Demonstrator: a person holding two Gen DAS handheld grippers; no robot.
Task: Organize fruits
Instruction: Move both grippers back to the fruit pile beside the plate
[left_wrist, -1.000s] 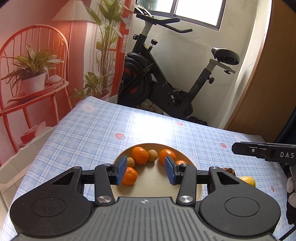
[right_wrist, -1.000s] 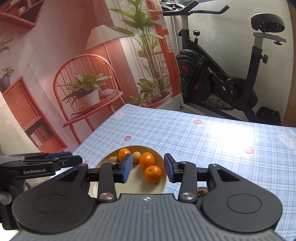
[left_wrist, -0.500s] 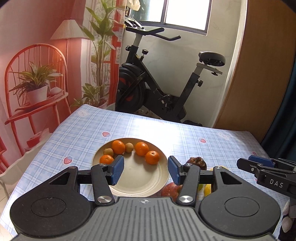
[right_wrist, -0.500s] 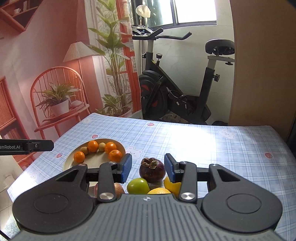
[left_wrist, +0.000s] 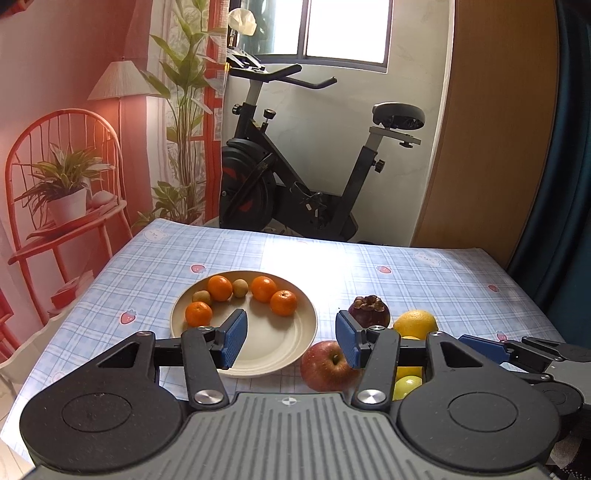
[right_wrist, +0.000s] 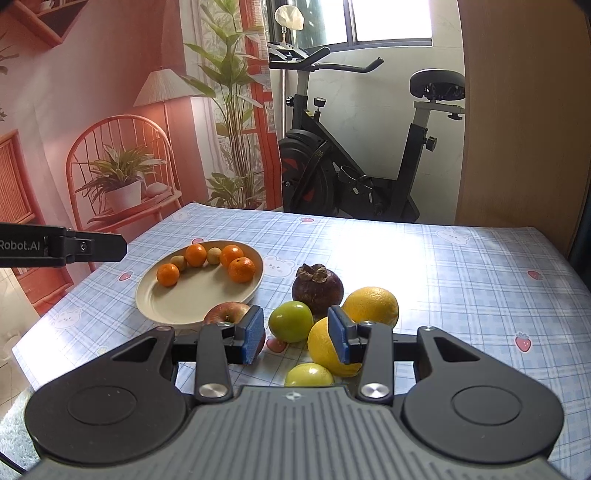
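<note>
The left gripper (left_wrist: 291, 339) hangs above the near edge of the plate (left_wrist: 280, 354) with its blue pads (left_wrist: 232, 338) spread apart and nothing between them; the red apple (left_wrist: 325, 363) lies below and just inside its right pad, untouched. The right gripper (right_wrist: 295, 334) hovers over the loose pile of fruit beside the plate (right_wrist: 192, 295), its jaws also parted and gripping nothing, with a green fruit (right_wrist: 290, 320) showing in the gap between the pads and a lemon (right_wrist: 325, 347) partly behind the right pad. The plate is cream-coloured and sits on a table (right_wrist: 461, 280) covered by a blue checked cloth with small strawberry and bear prints. On the plate's far side four mandarins (right_wrist: 241, 269) and two small tan round fruits (right_wrist: 213, 255) lie in a curved row, the near half of the plate bare. To the right of the plate lies the pile: a dark purple mangosteen (right_wrist: 317, 290) furthest back, an orange (right_wrist: 371, 304) just right of it, the green fruit in front of the mangosteen, the lemon touching the orange's near side, a second green fruit (right_wrist: 308, 374) nearest the camera, and the red apple (right_wrist: 227, 314) against the plate's rim. In the right wrist view the left gripper's black finger (right_wrist: 88, 249) reaches in from the left edge, above the table's left side. Behind the table stand an exercise bike (left_wrist: 295, 177) and a printed backdrop of a chair and plants
</note>
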